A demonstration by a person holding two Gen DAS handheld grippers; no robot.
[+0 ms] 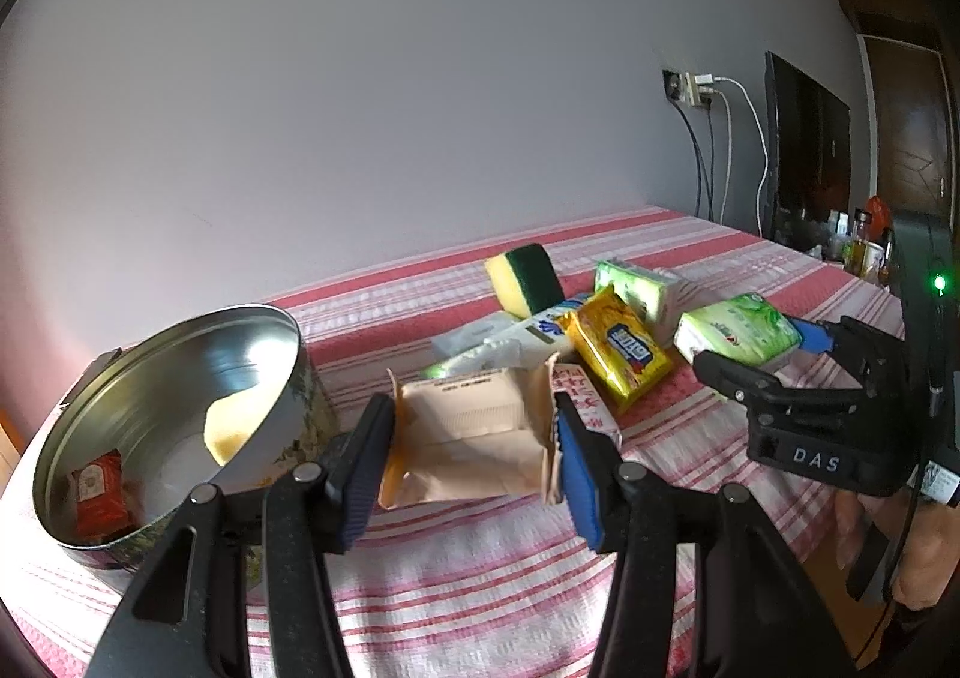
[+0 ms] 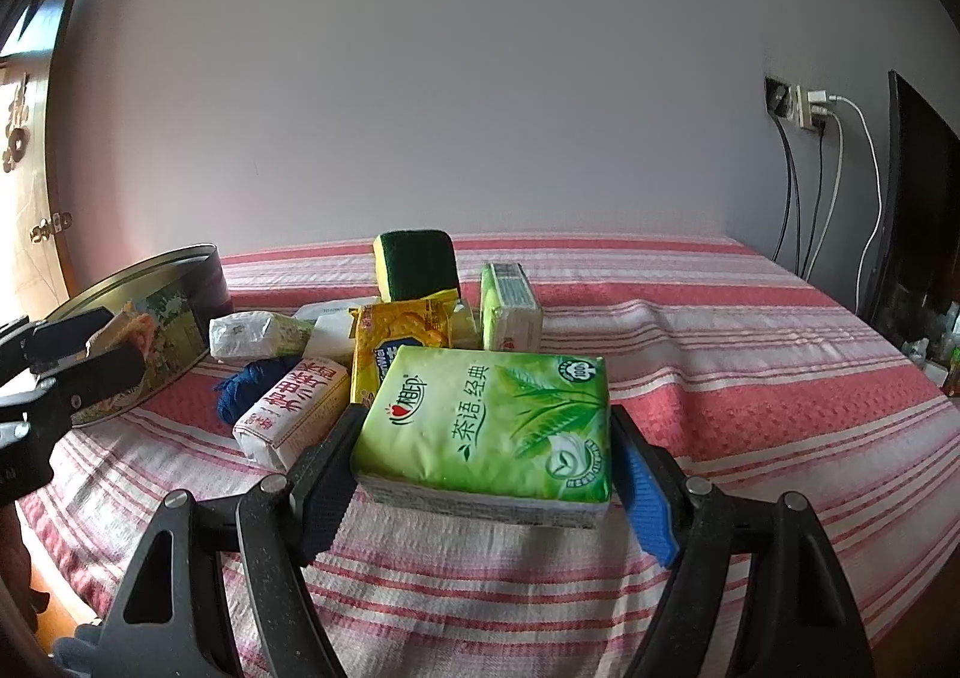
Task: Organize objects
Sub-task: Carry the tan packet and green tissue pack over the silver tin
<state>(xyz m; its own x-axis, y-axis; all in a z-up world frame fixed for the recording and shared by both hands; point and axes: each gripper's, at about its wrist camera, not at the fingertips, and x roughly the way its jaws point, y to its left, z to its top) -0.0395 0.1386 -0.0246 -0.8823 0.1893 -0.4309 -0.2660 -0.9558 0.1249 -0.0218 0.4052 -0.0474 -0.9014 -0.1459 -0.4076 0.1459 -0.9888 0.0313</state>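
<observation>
Mid-sort, both grippers loaded – left gripper [image 1: 474,438] fingers clamp a tan packet beside the tin [image 1: 180,378], right gripper [image 2: 486,474] fingers grip a green tissue pack above the bed [image 2: 750,378]; next, probably: carry each over the tin, then release.

blue yarn [image 2: 240,387]: partly hidden | tan packet [image 1: 474,438]: blurred
</observation>
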